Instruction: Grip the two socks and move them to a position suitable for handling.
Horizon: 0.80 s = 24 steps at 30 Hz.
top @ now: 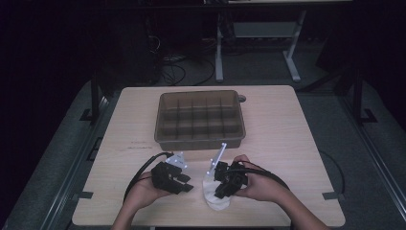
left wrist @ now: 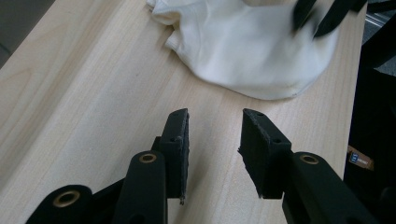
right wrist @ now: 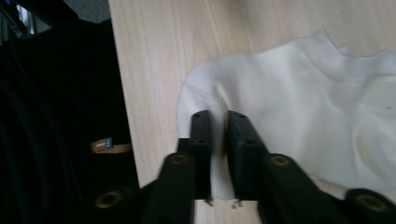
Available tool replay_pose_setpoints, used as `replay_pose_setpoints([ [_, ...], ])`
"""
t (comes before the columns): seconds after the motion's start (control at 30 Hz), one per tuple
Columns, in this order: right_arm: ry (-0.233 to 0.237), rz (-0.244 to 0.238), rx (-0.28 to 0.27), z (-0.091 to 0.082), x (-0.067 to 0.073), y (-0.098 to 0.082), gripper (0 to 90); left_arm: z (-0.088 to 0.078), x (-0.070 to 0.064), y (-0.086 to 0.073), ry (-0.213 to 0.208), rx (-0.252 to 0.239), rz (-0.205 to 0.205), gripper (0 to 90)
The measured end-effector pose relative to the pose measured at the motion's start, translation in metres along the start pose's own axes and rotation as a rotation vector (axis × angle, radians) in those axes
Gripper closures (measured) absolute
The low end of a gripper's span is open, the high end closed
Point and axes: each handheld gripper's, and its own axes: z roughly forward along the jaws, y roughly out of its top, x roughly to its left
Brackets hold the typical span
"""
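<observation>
A: Right gripper (right wrist: pixel 218 116) is down at the near edge of the tabletop (top: pixel 287 134), and its fingers (right wrist: pixel 201 135) are pinched on a fold of the white cloth (right wrist: pixel 299 102). You can see the fabric bunched up between the two pads in the right gripper view.

B: And the left gripper (left wrist: pixel 215 116)?

A: Holding nothing. Its fingers (left wrist: pixel 177 140) stand apart, bare wood between them, pointed toward the cloth (left wrist: pixel 243 51), which lies just ahead of them and not touching.

B: Where does that cloth sit overall?

A: From the high view, the cloth (top: pixel 216 197) is a pale heap near the front edge, a little right of centre, under the right gripper (top: pixel 229 184). The left gripper (top: pixel 179 181) sits just beside it, to its left. Both hands come in from the bottom edge.

B: Anything else on the surface?

A: A brown translucent compartment box (top: pixel 199 120) stands farther back, around the middle, well apart from the cloth. Its dividers show through the walls; I can't tell whether anything lies in the cells.
</observation>
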Motion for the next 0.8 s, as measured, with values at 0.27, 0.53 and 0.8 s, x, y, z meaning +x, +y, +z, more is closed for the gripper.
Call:
replay_pose_setpoints([
  [0.27,-0.002,-0.006,-0.026,-0.003,-0.004,0.000,69.2,-0.001,-0.003,0.003,-0.001,-0.004,0.014,62.0],
  [0.53,-0.094,0.050,-0.076,-0.019,-0.030,-0.005,69.7,0.002,-0.013,0.013,-0.015,-0.007,0.057,64.1],
  [0.8,-0.139,0.076,-0.089,-0.018,-0.057,-0.001,70.0,0.008,-0.021,0.024,-0.037,-0.009,0.090,68.3],
])
